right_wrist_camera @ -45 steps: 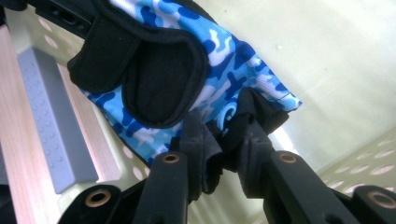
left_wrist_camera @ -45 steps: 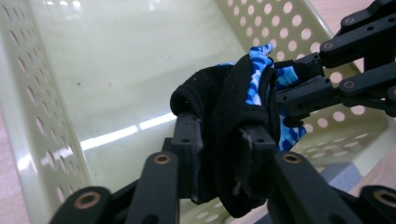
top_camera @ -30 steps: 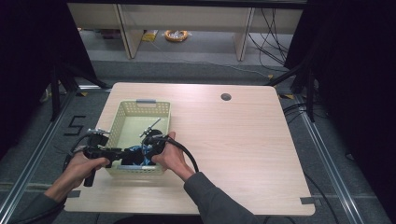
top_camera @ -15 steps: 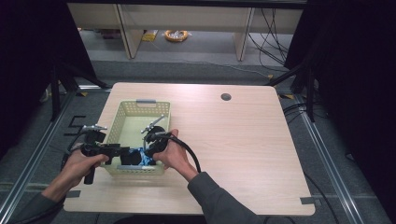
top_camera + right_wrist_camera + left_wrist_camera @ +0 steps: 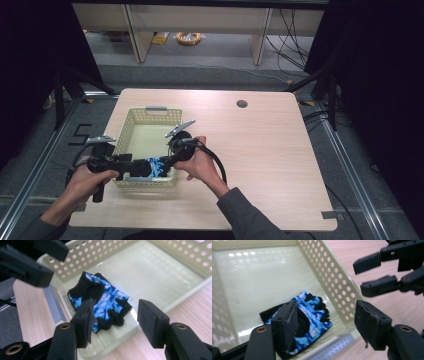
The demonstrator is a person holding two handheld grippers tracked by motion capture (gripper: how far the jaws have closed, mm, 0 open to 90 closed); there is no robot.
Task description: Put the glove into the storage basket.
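Observation:
A blue camouflage fingerless glove [image 5: 156,165] [image 5: 312,312] [image 5: 100,297] lies flat on the floor of a pale perforated basket [image 5: 150,111] [image 5: 332,272] [image 5: 180,297], in its near corner. My left gripper [image 5: 136,168] [image 5: 327,312] hovers over that corner from the left. Its jaws have just been opening and stand open, with nothing pressed between them. My right gripper [image 5: 164,161] [image 5: 115,312] faces it from the right, a little above the glove. Its jaws have also just been opening and are open and empty. Each gripper sees the other's black jaws close by.
The basket sits on the left half of a light wooden table [image 5: 260,165]. A grey strip [image 5: 334,347] [image 5: 51,305] is fixed to its near rim. A round cable hole [image 5: 242,104] lies at the back. Black cables trail from both grippers.
Both grippers have lifted slightly from the basket's near corner and their jaws have spread. The glove stays on the basket floor.

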